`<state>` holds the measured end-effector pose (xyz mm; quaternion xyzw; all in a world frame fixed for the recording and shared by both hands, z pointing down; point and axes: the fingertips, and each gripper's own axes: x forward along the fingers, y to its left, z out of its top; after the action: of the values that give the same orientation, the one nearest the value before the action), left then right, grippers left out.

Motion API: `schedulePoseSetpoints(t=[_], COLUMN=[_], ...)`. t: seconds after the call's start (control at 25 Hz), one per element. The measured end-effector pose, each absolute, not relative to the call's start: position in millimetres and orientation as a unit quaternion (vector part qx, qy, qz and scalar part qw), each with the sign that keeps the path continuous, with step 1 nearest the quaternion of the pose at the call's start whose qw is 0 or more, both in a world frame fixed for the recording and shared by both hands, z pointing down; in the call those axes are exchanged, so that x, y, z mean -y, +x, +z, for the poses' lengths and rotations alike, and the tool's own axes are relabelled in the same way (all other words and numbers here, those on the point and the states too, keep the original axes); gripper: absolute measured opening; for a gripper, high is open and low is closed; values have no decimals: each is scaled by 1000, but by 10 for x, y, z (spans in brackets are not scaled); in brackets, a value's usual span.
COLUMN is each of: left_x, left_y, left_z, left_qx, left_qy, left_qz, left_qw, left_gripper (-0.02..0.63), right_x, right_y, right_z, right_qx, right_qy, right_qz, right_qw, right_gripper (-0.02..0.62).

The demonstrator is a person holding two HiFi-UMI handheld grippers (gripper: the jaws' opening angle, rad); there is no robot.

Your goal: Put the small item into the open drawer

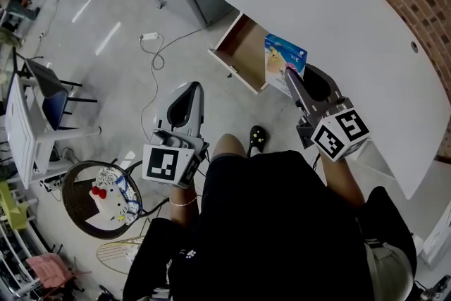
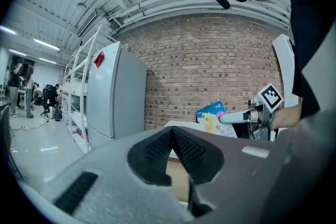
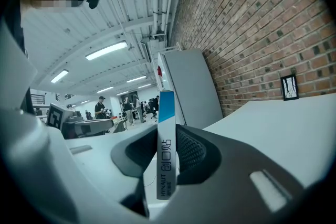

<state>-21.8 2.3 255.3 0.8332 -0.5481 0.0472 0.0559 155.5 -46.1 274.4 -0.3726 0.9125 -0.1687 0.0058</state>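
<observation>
Two grippers in head view: the right gripper [image 1: 288, 72] held a small blue box [image 1: 285, 54] upright over the inner end of the open drawer [image 1: 238, 46], beside the edge of the white desk [image 1: 352, 39]. The left gripper [image 1: 189, 89] hung well apart, over the floor.

Left gripper view: pads pressed together, nothing between them.

Right gripper view: pads clamped on the box's narrow sides.

Step judged: carry-in, box apparently not yet inside. The next move calls for lowering it into the cavity, then letting go.
</observation>
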Motion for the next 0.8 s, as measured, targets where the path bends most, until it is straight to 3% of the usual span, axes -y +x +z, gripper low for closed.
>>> schedulePoseSetpoints(t=[0.8], left_x=[499], left_y=[-417], left_z=[2827], left_qx=[510], left_qy=[855], left_qz=[55], left_qw=[81], left_gripper=[-6], right_x=[775], right_y=[1312], right_z=[3142], right_qx=[-902], right_qy=[-390], right_qz=[-171], right_qw=[-63], right_gripper=[100])
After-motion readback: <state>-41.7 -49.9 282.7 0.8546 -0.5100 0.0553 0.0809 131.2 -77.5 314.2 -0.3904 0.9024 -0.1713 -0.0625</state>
